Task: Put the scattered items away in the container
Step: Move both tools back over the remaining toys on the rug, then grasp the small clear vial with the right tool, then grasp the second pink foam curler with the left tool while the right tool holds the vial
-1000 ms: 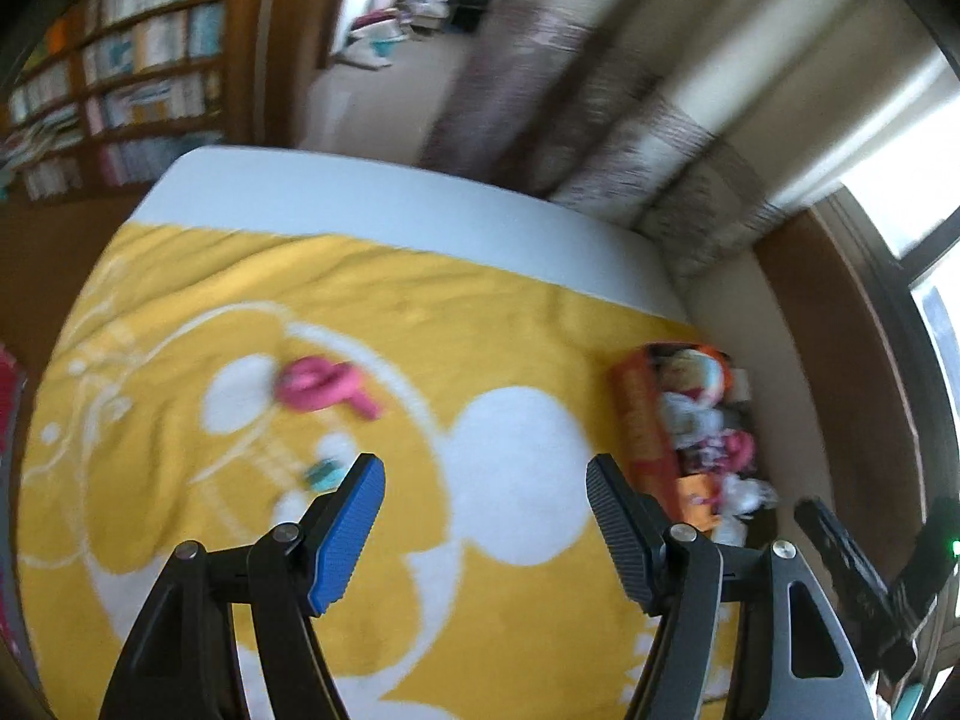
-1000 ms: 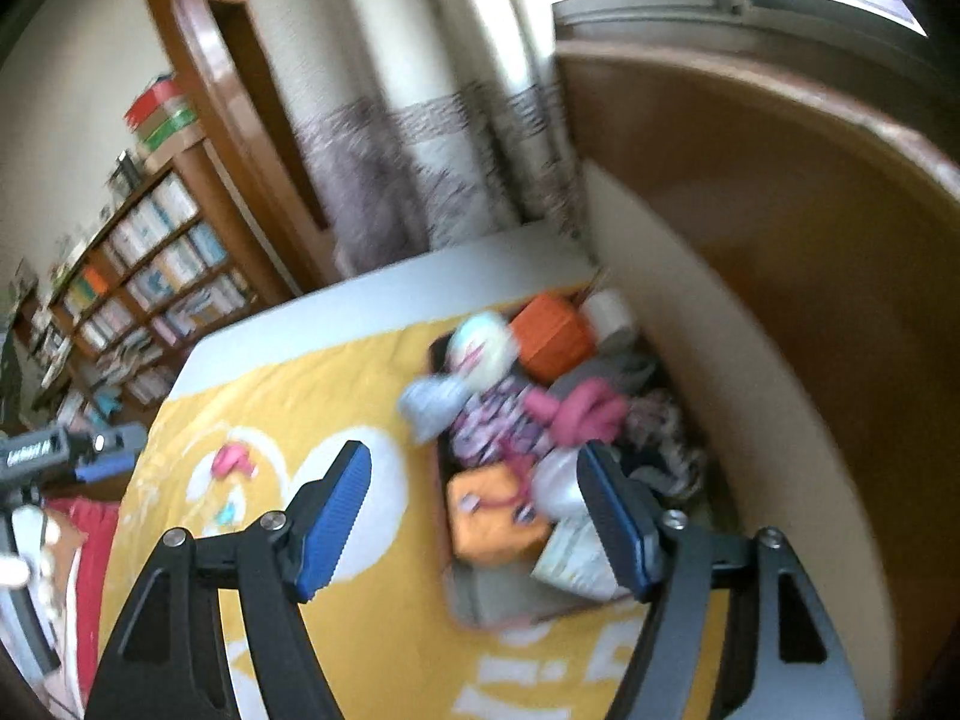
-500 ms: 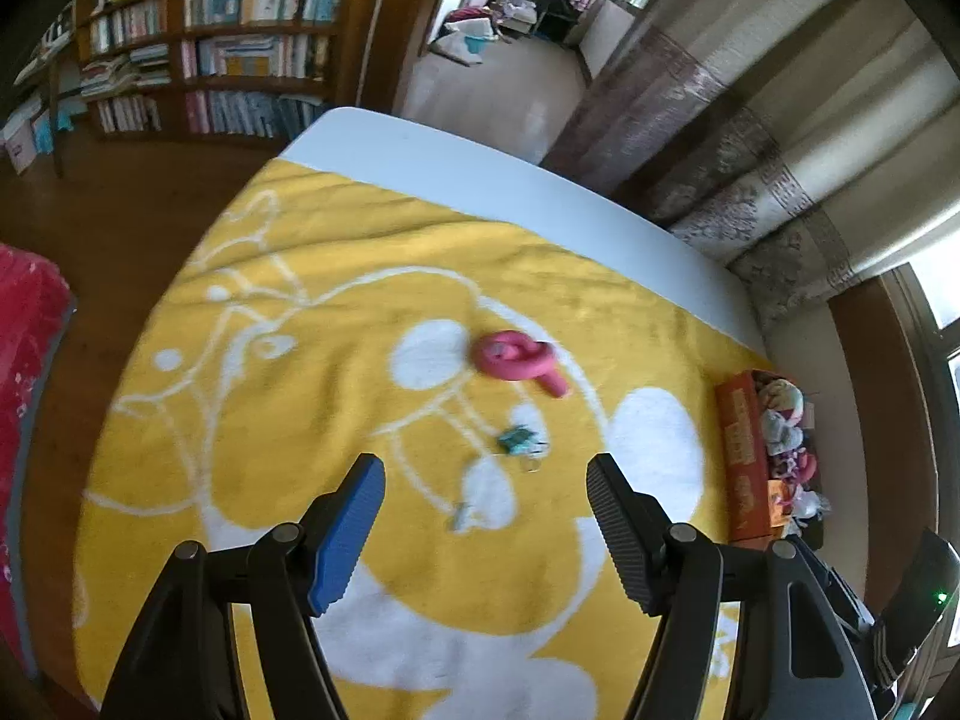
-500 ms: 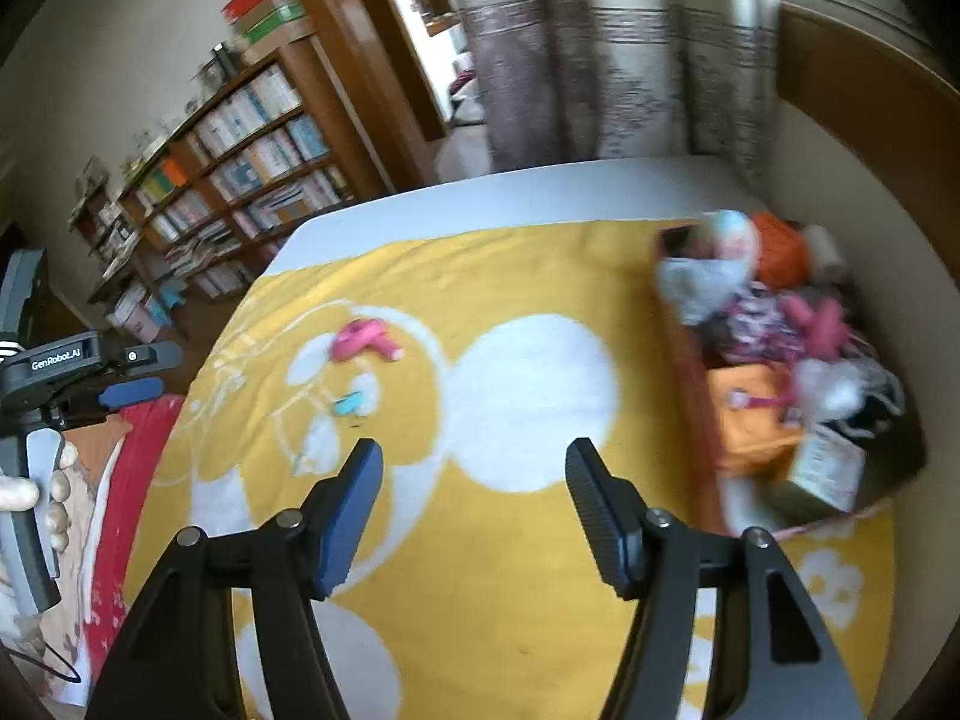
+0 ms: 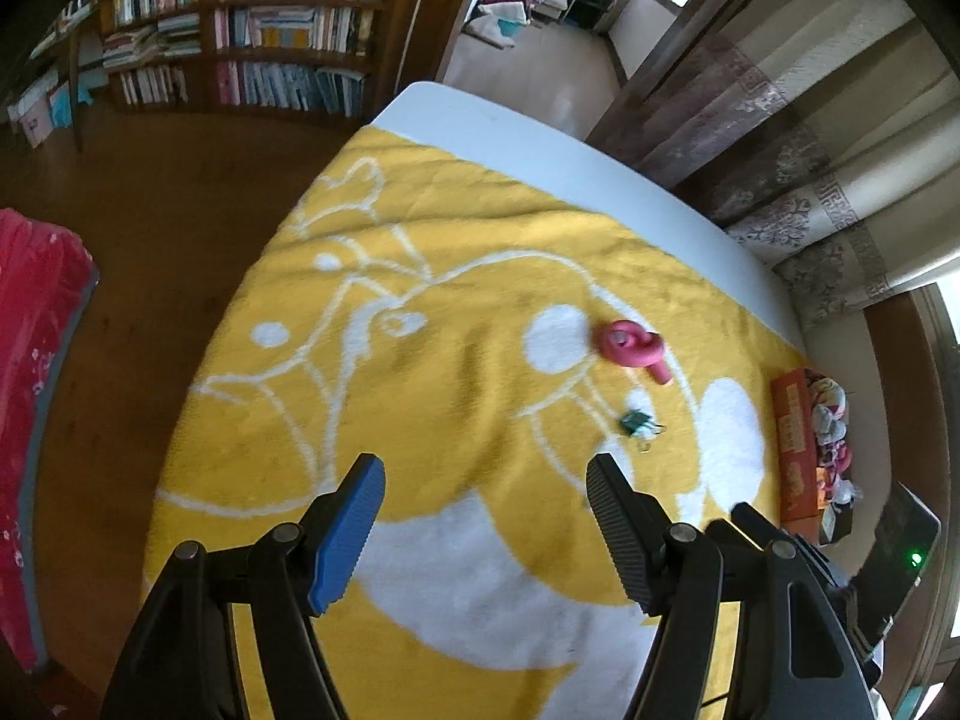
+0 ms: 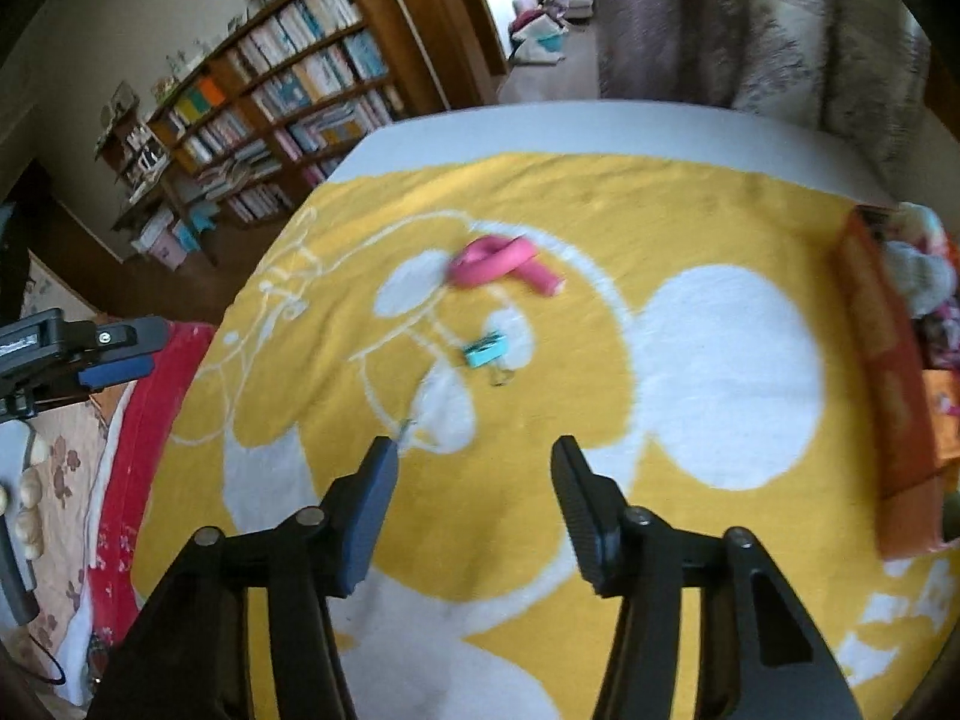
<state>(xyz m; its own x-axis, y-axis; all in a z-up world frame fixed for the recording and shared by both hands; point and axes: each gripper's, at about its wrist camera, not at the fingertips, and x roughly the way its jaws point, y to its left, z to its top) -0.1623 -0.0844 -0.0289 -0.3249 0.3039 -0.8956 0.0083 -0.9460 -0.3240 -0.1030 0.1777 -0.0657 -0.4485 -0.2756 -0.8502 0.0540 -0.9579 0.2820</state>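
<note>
Both grippers empty above the yellow blanket point(image 6: 690, 228).
Left gripper point(image 5: 483, 492) jaws half open; right gripper point(image 6: 474, 480) jaws closing on nothing. Ahead lie the teal clip point(image 6: 485, 350) and pink roller point(image 6: 501, 261); orange container point(image 6: 888, 372) at the blanket's right edge.

One looped pink foam curler point(image 6: 501, 267), one small teal binder clip point(image 6: 485, 350), one orange box container point(image 6: 888, 384) of soft items, one yellow cartoon-print blanket point(image 6: 600, 216), two black tongs.

Each tool is black with round silver screws; one finger pad point(image 5: 345, 531) blue, the other point(image 5: 615, 525) ribbed black.
</note>
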